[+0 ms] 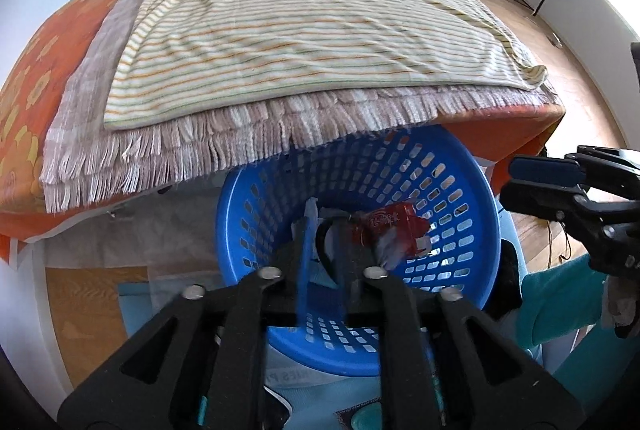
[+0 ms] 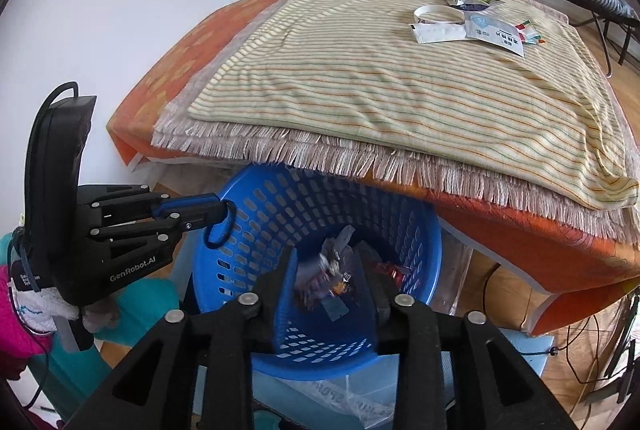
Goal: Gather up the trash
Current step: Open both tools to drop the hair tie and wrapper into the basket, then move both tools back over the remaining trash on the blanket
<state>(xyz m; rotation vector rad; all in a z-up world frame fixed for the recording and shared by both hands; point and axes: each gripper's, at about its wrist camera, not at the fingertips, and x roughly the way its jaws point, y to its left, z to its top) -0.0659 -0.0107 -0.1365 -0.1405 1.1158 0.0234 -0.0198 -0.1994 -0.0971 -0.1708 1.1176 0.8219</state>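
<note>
"GenRobot.AI" reads on left gripper (image 2: 218,216), fingers closed on a dark ring only right wrist shows, over blue basket (image 2: 240,190); right gripper (image 2: 326,290) half-open, empty.

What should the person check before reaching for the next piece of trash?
1. Left gripper shut on the basket's loop handle: ok.
2. Blue basket mouth open toward both grippers: ok.
3. Wrapper let go by the right gripper: cannot tell, it is blurred.
4. Striped cloth free of trash: not ok; packets and a white ring lie there.
</note>
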